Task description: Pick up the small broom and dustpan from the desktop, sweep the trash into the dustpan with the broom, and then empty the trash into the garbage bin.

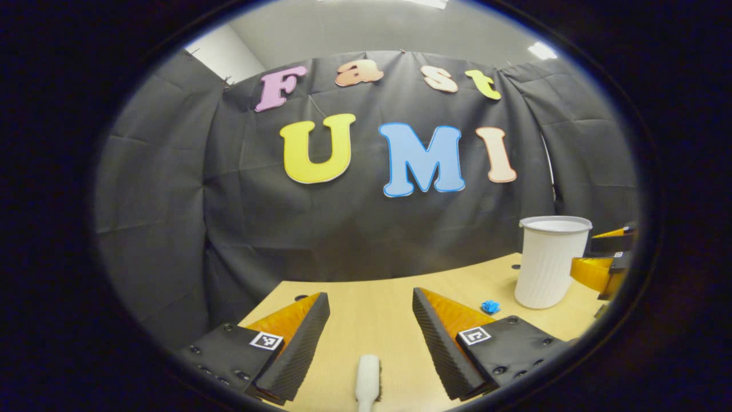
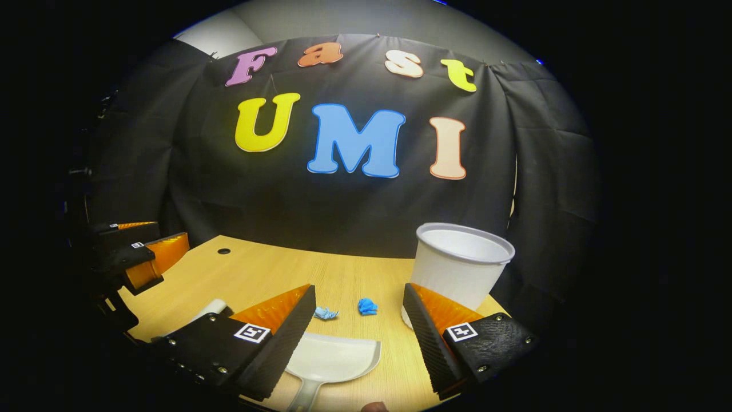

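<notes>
At the bottom centre of the left gripper view the white broom (image 1: 368,380) lay on the wooden desktop (image 1: 372,309), its rounded end pointing up the frame in the gap between the fingers of the left gripper (image 1: 370,320), which stood wide apart and touched nothing. Beyond the right-hand finger a blue scrap of trash (image 1: 490,306) sat at the lower right, with the white ribbed garbage bin (image 1: 549,260) upright just past it. In the right gripper view the white dustpan (image 2: 331,360) lay at the bottom centre, its tray between the spread fingers of the right gripper (image 2: 357,329) and partly hidden under the left-hand one, neither finger pressing on it. Just above its front edge lay two blue scraps (image 2: 326,313) (image 2: 367,306) side by side. The bin (image 2: 460,263) stood behind the right-hand finger, and the other gripper (image 2: 137,257) showed at the left edge of the frame.
</notes>
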The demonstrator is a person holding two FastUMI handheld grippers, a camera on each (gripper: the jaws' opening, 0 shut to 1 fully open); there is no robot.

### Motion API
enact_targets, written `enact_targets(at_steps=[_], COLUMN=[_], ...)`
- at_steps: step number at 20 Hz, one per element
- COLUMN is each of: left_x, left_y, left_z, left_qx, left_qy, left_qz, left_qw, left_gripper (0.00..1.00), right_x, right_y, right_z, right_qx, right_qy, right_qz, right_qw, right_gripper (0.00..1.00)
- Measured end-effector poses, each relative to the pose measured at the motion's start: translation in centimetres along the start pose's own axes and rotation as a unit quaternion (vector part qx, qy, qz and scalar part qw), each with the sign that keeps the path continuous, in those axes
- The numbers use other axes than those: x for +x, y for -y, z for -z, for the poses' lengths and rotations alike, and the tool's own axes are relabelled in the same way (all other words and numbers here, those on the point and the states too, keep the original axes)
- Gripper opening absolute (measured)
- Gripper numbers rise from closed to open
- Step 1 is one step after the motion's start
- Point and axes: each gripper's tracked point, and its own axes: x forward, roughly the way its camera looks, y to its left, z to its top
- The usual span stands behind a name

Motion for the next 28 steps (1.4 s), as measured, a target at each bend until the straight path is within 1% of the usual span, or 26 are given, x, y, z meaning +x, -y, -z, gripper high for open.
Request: enact_targets(at_steps=[1, 2, 5, 9, 10, 11, 12, 13, 14, 15, 16, 18, 19, 22, 23, 24, 25, 26, 27, 28], left_x=[0.0, 0.0, -0.1, 0.0, -0.1, -0.2, -0.3, -0.5, -0.5, -0.4, -0.4, -0.8, -1.2, -1.9, -2.1, -2.3, -2.5, -2.6, -2.7, -2.8], left_y=[0.1, 0.1, 0.4, 0.6, 0.7, 0.7, 0.7, 0.6, 0.5, 0.5, 0.5, 0.3, -0.1, -0.9, -1.2, -1.3, -1.4, -1.4, -1.3, -1.1], left_z=[1.0, 1.6, 4.0, 8.0, 8.9, 10.1, 11.2, 12.0, 13.1, 14.1, 15.2, 17.4, 18.6, 20.6, 21.3, 22.0, 22.6, 23.1, 23.6, 24.2], left_qx=[0.000, 0.000, 0.003, -0.001, 0.000, 0.003, 0.006, 0.006, 0.001, -0.005, -0.010, -0.009, -0.008, -0.008, -0.005, 0.000, 0.005, 0.011, 0.015, 0.018], left_qy=[-0.017, -0.028, -0.071, -0.137, -0.151, -0.166, -0.180, -0.196, -0.212, -0.230, -0.247, -0.280, -0.302, -0.343, -0.354, -0.364, -0.374, -0.383, -0.393, -0.402], left_qz=[0.003, 0.005, 0.018, 0.037, 0.041, 0.046, 0.050, 0.054, 0.058, 0.061, 0.062, 0.068, 0.072, 0.070, 0.067, 0.069, 0.071, 0.074, 0.079, 0.084], left_qw=[1.000, 1.000, 0.997, 0.990, 0.988, 0.985, 0.982, 0.979, 0.976, 0.971, 0.967, 0.957, 0.950, 0.937, 0.933, 0.929, 0.925, 0.921, 0.916, 0.911], left_gripper=[1.00, 0.95, 0.95, 0.96, 1.00, 0.96, 1.00, 1.00, 0.96, 0.96, 1.00, 1.00, 0.96, 0.96, 0.92, 0.92, 0.96, 0.96, 1.00, 1.00], right_x=[0.0, 0.1, 0.0, 0.0, 0.0, 0.0, -0.1, -0.2, -0.3, -0.5, -0.8, -1.1, -1.4, -2.1, -2.2, -2.3, -2.3, -2.3, -2.1, -1.9], right_y=[-0.1, -0.3, -1.1, -2.3, -2.6, -2.9, -3.0, -3.4, -3.5, -3.6, -3.6, -4.0, -4.2, -5.0, -5.4, -5.7, -5.9, -6.1, -6.3, -6.6], right_z=[0.4, 1.1, 4.0, 7.6, 8.5, 9.3, 10.0, 10.8, 11.5, 12.3, 12.9, 14.5, 15.3, 17.3, 17.9, 18.9, 19.5, 20.2, 20.6, 21.0], right_qx=[0.003, 0.007, 0.012, 0.023, 0.030, 0.033, 0.034, 0.034, 0.034, 0.035, 0.038, 0.044, 0.049, 0.057, 0.058, 0.055, 0.052, 0.051, 0.052, 0.053], right_qy=[-0.012, -0.028, -0.081, -0.152, -0.169, -0.184, -0.200, -0.212, -0.226, -0.239, -0.251, -0.280, -0.297, -0.338, -0.351, -0.365, -0.377, -0.388, -0.395, -0.401], right_qz=[-0.001, -0.004, -0.013, -0.025, -0.027, -0.027, -0.025, -0.024, -0.022, -0.019, -0.016, -0.009, -0.008, -0.013, -0.018, -0.021, -0.023, -0.025, -0.027, -0.029], right_qw=[1.000, 1.000, 0.997, 0.988, 0.985, 0.982, 0.979, 0.976, 0.973, 0.970, 0.967, 0.959, 0.954, 0.939, 0.935, 0.929, 0.925, 0.920, 0.917, 0.914], right_gripper=[0.96, 0.96, 0.96, 0.96, 0.96, 0.96, 0.96, 0.96, 0.97, 0.97, 0.97, 0.97, 0.97, 0.97, 0.96, 0.96, 0.97, 0.97, 0.97, 0.97])
